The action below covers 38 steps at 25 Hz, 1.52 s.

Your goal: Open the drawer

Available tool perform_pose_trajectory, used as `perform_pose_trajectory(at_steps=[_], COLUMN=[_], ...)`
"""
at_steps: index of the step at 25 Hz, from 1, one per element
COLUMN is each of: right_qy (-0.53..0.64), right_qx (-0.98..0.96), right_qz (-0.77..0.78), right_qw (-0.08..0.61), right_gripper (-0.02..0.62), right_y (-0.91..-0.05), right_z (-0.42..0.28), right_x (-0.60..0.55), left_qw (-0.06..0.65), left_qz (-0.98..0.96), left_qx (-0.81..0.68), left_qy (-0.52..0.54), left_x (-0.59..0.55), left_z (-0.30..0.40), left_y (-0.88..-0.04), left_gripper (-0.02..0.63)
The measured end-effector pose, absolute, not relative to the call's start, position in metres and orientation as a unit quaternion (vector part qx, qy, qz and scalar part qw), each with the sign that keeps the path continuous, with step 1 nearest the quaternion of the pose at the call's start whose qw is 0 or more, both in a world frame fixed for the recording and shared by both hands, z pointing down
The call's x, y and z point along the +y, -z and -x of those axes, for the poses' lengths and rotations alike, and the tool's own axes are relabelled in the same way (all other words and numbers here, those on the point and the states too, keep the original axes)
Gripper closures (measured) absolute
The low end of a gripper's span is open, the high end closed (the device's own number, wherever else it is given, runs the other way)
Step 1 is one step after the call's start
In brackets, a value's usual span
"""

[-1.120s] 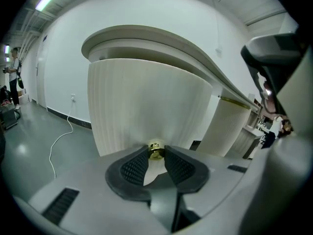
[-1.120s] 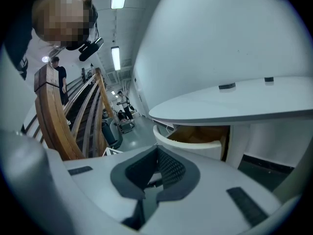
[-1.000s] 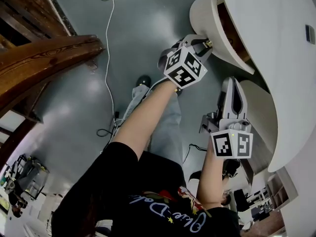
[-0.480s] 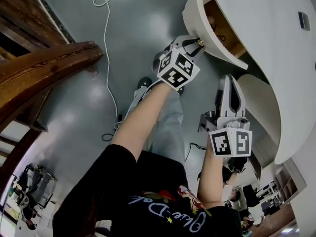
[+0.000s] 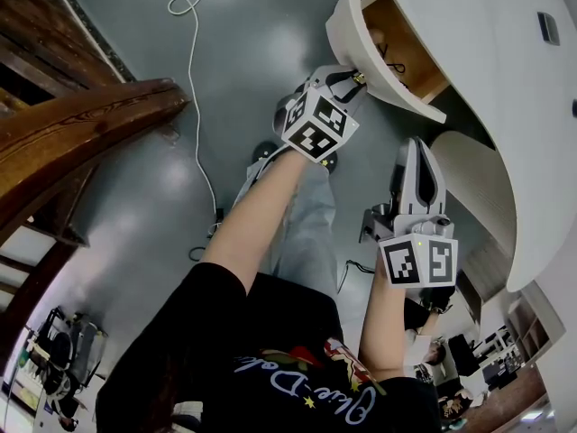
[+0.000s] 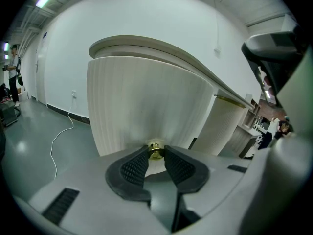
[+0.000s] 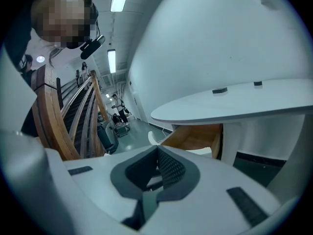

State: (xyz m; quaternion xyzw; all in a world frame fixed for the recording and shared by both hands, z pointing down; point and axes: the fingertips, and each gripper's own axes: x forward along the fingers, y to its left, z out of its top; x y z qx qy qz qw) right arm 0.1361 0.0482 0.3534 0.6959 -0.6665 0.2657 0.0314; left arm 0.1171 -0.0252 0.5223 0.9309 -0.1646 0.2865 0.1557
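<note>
The drawer has a curved white ribbed front and stands pulled out from under the white desk top; its wooden inside shows. My left gripper is shut on the drawer's small brass knob, both black pads pressing its sides in the left gripper view. The ribbed drawer front fills that view behind the knob. My right gripper hangs below the desk, apart from the drawer, shut with nothing in it. It looks at the open drawer from the side.
A white cable runs across the grey floor. A wooden stair railing stands at the left. A second ribbed curved panel sits under the desk by my right gripper. The person's legs and shoe are below the left arm.
The drawer has slid farther out with my left gripper on its knob, toward the picture's left; more of the wooden inside shows. The right gripper has barely moved.
</note>
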Motion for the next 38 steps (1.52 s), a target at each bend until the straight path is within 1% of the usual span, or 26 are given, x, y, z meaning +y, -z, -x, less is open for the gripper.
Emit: perform_pose_trajectory(at_steps=[38], right_qy=[-0.262], right_qx=[-0.663], right_qz=[-0.7], right_qw=[0.028], right_gripper=[0.594], right_y=[-0.343], right_z=[-0.091], right_x=[0.07], left_qw=[0.168], left_qz=[-0.929], left_qx=[-0.154], left_qy=[-0.292], left_x=[0.007], left_z=[-0.068], left_y=[-0.523], left_gripper=[0.505])
